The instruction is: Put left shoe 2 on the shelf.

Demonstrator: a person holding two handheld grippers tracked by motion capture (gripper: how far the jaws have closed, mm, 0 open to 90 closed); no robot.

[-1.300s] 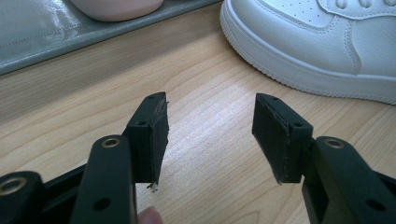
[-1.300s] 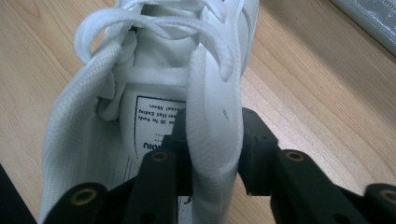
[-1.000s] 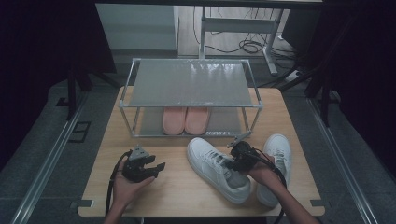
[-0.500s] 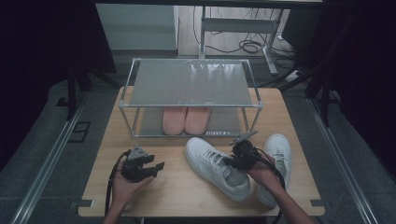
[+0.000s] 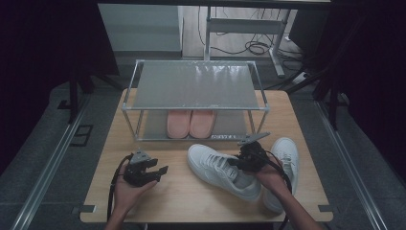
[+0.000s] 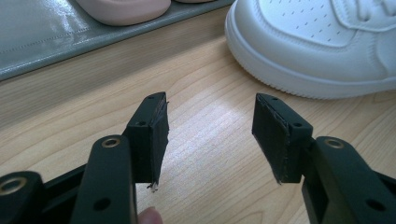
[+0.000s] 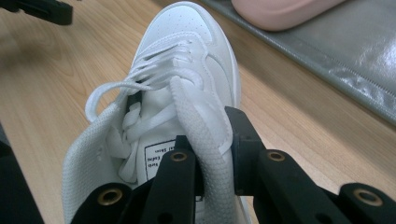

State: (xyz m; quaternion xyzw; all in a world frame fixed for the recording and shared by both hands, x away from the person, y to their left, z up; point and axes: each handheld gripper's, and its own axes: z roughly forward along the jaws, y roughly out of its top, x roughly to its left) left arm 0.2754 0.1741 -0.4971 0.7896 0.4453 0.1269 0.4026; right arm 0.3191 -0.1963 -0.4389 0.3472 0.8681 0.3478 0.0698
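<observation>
A white sneaker (image 5: pixel 222 170) lies slantwise on the wooden table (image 5: pixel 191 196), toe toward the rack. My right gripper (image 5: pixel 242 160) is at its heel end. In the right gripper view the right gripper (image 7: pixel 212 140) is shut on the sneaker's (image 7: pixel 187 42) padded side wall; its jaws have just been closing, with the collar between them. A second white sneaker (image 5: pixel 282 158) lies just right of that hand. My left gripper (image 5: pixel 160 170) rests low at the table's left. It stands open (image 6: pixel 210 130) over bare wood, pointing at the sneaker's toe (image 6: pixel 317 42).
A metal-framed shoe rack (image 5: pixel 196 86) stands at the back of the table, with a pair of pink slippers (image 5: pixel 190 122) on its lower shelf. Bare wood lies between the two hands. Cables trail from both grippers toward the front edge.
The right gripper and the sneaker in it have shifted only slightly. The left gripper has stayed where it was.
</observation>
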